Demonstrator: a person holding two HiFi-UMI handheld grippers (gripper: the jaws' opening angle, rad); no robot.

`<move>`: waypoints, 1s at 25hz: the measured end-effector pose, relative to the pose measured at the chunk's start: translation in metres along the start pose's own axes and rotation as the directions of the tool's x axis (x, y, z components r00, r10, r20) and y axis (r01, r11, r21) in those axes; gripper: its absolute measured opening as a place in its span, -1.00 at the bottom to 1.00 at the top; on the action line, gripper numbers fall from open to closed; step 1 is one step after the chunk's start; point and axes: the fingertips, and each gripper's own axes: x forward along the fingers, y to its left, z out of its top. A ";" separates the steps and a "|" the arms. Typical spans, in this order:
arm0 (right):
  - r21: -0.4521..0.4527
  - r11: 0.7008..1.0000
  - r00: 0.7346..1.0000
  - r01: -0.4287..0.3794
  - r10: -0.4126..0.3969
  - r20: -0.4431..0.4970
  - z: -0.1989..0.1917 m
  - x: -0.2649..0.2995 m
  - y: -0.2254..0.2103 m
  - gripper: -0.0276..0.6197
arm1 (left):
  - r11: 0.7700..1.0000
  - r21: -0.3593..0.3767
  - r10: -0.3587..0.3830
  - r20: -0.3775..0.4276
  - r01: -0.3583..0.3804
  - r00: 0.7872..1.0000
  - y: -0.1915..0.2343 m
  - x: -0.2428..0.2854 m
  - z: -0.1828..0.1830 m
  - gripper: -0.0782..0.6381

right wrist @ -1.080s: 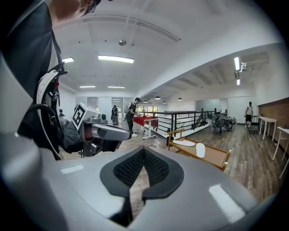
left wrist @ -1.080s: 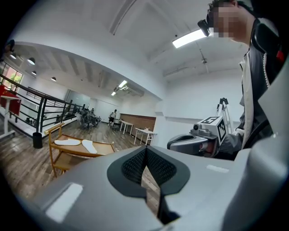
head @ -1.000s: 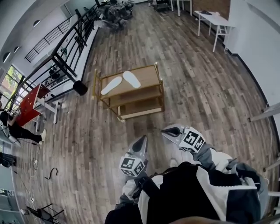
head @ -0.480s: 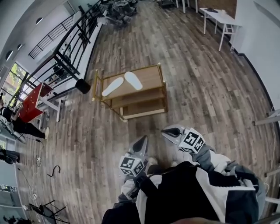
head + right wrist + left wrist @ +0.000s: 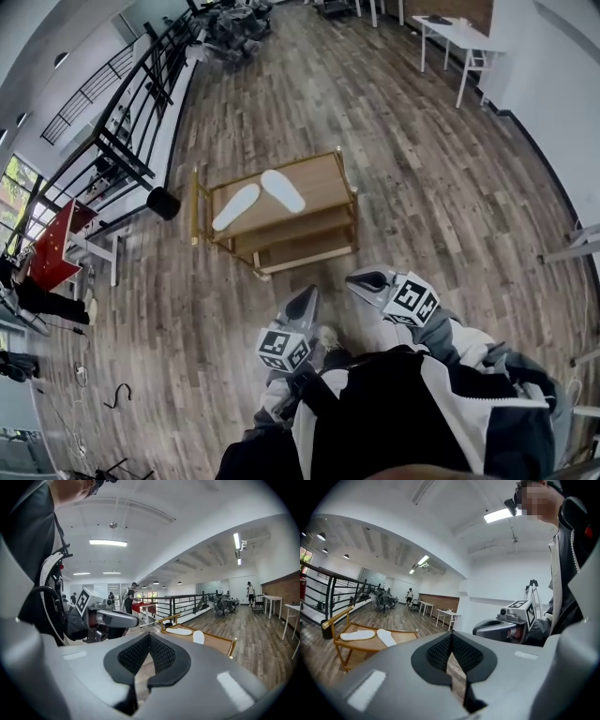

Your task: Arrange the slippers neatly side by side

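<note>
Two slippers: left slipper (image 5: 236, 206) and right slipper (image 5: 282, 190), white, splayed in a V on the wooden rack (image 5: 323, 169).
Two grippers: left gripper (image 5: 305, 302) and right gripper (image 5: 361, 279), jaws pressed together, empty, well apart from the rack.
Head view only: rack's lower shelves.
Right gripper view only: red table (image 5: 141, 606) beside the railing.
Left gripper view only: brick wall (image 5: 436, 600).

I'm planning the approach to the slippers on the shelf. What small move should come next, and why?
Probably step closer to the shelf: left slipper and right slipper lie splayed in a V on top, far beyond the left tool and right tool, both shut and empty.
</note>
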 end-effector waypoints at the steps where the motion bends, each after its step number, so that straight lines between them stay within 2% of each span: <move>1: -0.002 1.000 1.000 0.007 -0.007 0.001 0.006 0.011 -0.007 -0.90 | 1.000 -0.001 -0.005 0.003 0.005 1.000 0.014 0.003 0.005 -0.74; 6: -0.036 0.999 0.999 0.031 -0.030 0.016 0.035 0.074 -0.035 -0.90 | 0.999 0.032 -0.032 0.031 0.031 0.999 0.087 0.012 0.034 -0.74; 13: -0.052 0.998 0.999 0.043 -0.042 0.023 0.074 0.135 -0.050 -0.90 | 0.999 0.030 -0.043 0.042 0.041 0.998 0.148 0.002 0.060 -0.74; 21: -0.077 0.997 0.999 0.021 -0.023 -0.026 0.081 0.204 -0.054 -0.90 | 0.999 0.017 -0.040 0.071 0.039 0.997 0.213 -0.008 0.062 -0.74; 25: -0.086 0.996 0.999 0.015 -0.019 -0.046 0.085 0.220 -0.062 -0.90 | 1.000 0.000 -0.010 0.072 0.010 0.997 0.236 -0.007 0.061 -0.74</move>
